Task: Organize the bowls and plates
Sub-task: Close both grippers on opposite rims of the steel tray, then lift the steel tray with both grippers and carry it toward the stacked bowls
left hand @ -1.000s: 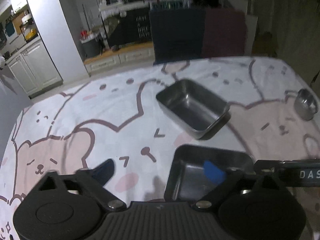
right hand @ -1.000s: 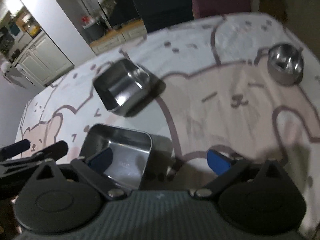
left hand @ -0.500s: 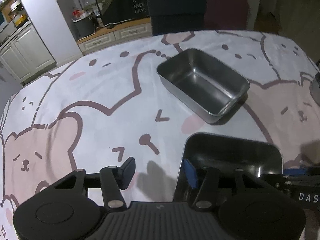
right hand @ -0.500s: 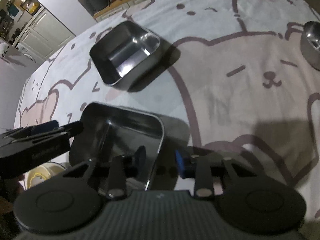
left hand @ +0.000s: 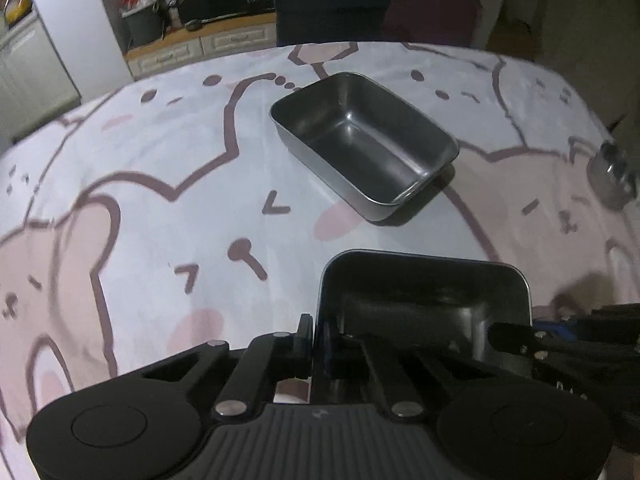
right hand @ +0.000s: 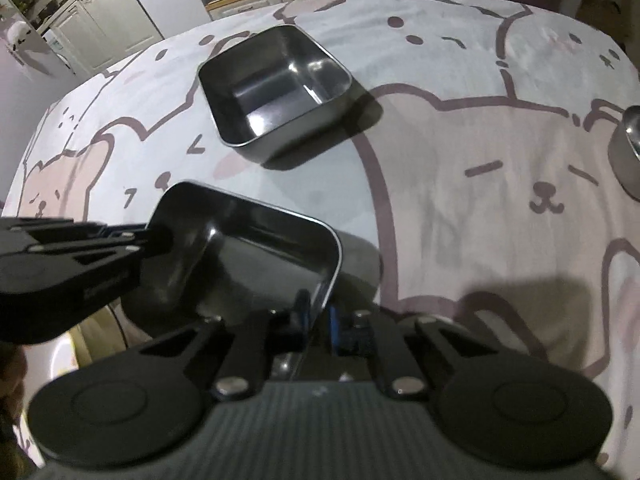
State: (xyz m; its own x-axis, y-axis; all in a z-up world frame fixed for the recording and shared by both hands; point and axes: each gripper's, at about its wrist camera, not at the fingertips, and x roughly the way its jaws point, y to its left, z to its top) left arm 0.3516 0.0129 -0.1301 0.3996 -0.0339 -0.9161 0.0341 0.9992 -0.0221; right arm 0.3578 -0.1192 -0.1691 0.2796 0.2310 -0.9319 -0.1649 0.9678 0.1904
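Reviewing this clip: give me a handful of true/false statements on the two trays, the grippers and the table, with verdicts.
1. Both hand-held grippers clamp the near tray: the left hand-held gripper on its left wall, the right hand-held gripper on its right wall. True.
2. The far tray holds food. False: it is empty.
3. The two trays are nested. False: they sit apart on the bear-print cloth.
4. A small round metal cup stands near the table's right edge. True.

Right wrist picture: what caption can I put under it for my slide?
Both grippers, right gripper and left gripper, pinch opposite walls of the near steel tray on a bear-print tablecloth.
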